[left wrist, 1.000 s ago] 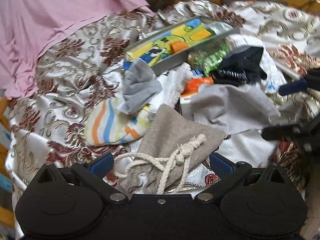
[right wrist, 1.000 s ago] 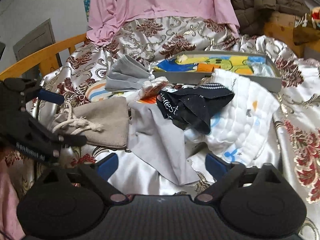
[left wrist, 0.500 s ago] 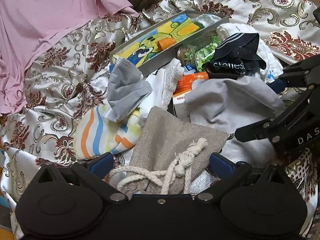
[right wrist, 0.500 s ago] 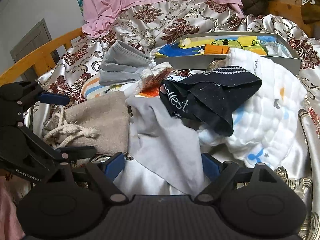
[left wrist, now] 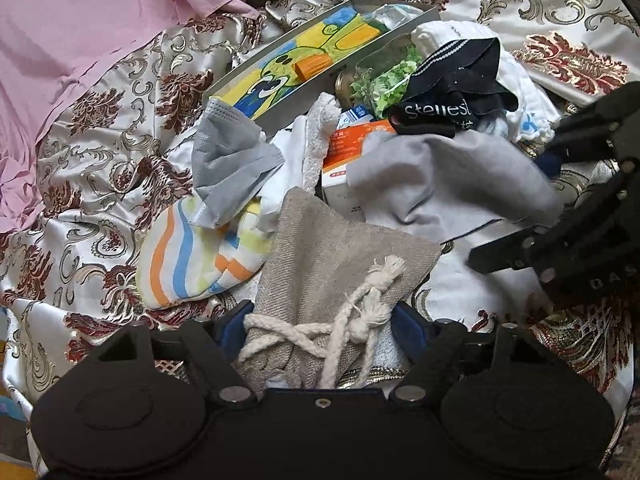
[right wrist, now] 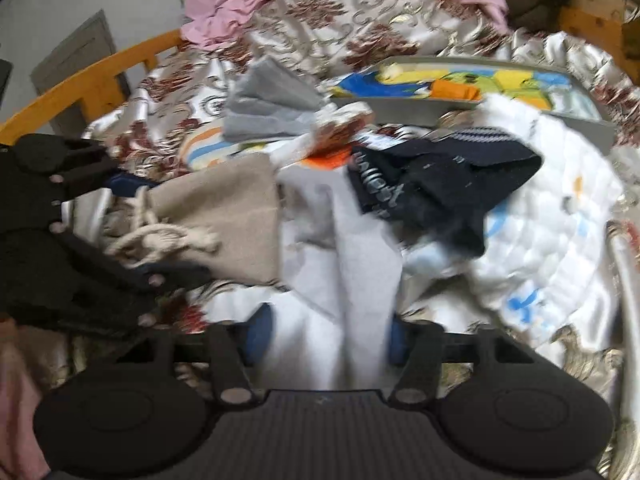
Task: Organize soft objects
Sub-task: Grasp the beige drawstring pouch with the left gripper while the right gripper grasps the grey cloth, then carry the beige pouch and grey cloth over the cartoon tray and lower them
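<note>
Linen pouch (left wrist: pixel 340 256) sits between left tool (left wrist: pixel 324 328) (parted); right tool (right wrist: pixel 326 332) straddles grey cloth (right wrist: pixel 352 248).

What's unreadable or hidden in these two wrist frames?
- Left wrist: orange box half buried under the grey cloth; its print is too small to read.
- Left wrist: the drawstring bag mouth is hidden behind the left gripper.
- Right wrist: motion blur smears the black sock lettering and whether the right gripper pinches the cloth.

Pile crowds the middle: beige linen drawstring pouch (left wrist: pixel 336 248) between the left gripper (left wrist: pixel 324 320) fingers, grey cloth (right wrist: pixel 360 248) between the right gripper (right wrist: pixel 326 330) fingers. Grippers sit near each other. Bare floral satin bedspread (left wrist: pixel 112 128) left of pile gives passage; shallow grey picture tray (left wrist: pixel 304 68) blocks behind.
</note>
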{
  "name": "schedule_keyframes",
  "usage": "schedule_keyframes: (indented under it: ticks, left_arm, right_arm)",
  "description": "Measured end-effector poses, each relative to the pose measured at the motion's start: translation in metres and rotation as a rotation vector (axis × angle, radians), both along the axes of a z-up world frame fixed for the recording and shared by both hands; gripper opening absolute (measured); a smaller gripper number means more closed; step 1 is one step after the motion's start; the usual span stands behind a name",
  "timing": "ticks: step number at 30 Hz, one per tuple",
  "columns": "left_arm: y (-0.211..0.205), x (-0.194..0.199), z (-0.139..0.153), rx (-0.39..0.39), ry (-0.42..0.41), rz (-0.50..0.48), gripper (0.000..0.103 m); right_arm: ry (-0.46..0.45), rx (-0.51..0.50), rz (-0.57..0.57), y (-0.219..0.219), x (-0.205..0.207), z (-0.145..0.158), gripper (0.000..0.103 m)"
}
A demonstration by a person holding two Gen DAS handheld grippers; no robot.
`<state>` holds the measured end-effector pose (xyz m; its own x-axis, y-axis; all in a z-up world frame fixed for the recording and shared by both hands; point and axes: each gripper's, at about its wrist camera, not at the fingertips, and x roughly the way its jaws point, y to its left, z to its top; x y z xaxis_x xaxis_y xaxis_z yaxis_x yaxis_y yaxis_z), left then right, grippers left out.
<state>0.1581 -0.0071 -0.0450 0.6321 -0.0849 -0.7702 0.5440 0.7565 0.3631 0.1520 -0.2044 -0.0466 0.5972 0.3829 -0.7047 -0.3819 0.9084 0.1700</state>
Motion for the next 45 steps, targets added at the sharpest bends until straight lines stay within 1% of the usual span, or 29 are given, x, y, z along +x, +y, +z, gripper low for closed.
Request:
schedule_keyframes:
  ticks: [3,6,9,12,14,16,18,21,24,25,31,34,36,40,43,45]
  left_arm:
    - [0.000,-0.001,0.002,-0.007,0.000,0.001,0.070]
    - [0.001,0.001,0.002,-0.006,0.003,0.011,0.068]
    - [0.003,0.002,0.004,-0.028,0.002,0.027,0.065]
    - [0.005,0.004,0.006,-0.044,-0.003,0.046,0.064]
    - [0.006,0.005,0.006,-0.045,-0.007,0.057,0.062]
    - [0.007,0.005,0.006,-0.048,-0.009,0.060,0.061]
    - [0.007,0.005,0.007,-0.051,-0.013,0.061,0.058]
    - [0.010,0.007,0.010,-0.071,-0.021,0.075,0.052]
    - [0.014,0.008,0.013,-0.093,-0.020,0.101,0.044]
    - [0.015,0.008,0.014,-0.101,-0.021,0.113,0.043]
    - [0.020,0.004,0.022,-0.126,-0.040,0.147,0.039]
    - [0.022,0.000,0.027,-0.145,-0.059,0.169,0.037]
    - [0.024,-0.002,0.031,-0.170,-0.072,0.191,0.036]
    - [0.029,-0.010,0.044,-0.233,-0.128,0.229,0.036]
    - [0.029,-0.017,0.051,-0.262,-0.187,0.233,0.036]
    - [0.030,-0.021,0.056,-0.294,-0.221,0.239,0.036]
  right_arm:
    - [-0.026,-0.006,0.003,0.003,0.003,0.001,0.057]
    - [-0.046,0.031,-0.014,0.000,0.012,0.003,0.057]
    - [-0.033,0.091,-0.023,-0.002,0.024,0.006,0.057]
    - [-0.037,0.110,-0.010,0.003,0.032,0.007,0.049]
    - [-0.054,0.094,0.001,0.008,0.034,0.007,0.042]
    - [-0.067,0.072,0.007,0.010,0.034,0.006,0.025]
    - [-0.078,0.066,0.008,0.011,0.031,0.005,0.020]
    - [-0.109,0.064,0.009,0.011,0.027,0.008,0.011]
    - [-0.144,0.039,0.029,0.014,0.021,0.010,0.008]
    - [-0.158,0.026,0.039,0.016,0.018,0.011,0.007]
    - [-0.283,-0.073,0.114,0.031,-0.004,0.018,0.007]
    - [-0.371,-0.141,0.139,0.038,-0.019,0.021,0.007]
    - [-0.424,-0.166,0.148,0.041,-0.029,0.024,0.007]
    - [-0.541,-0.229,0.155,0.045,-0.045,0.031,0.007]
    - [-0.614,-0.273,0.153,0.047,-0.054,0.033,0.007]
    - [-0.657,-0.298,0.147,0.047,-0.060,0.035,0.007]
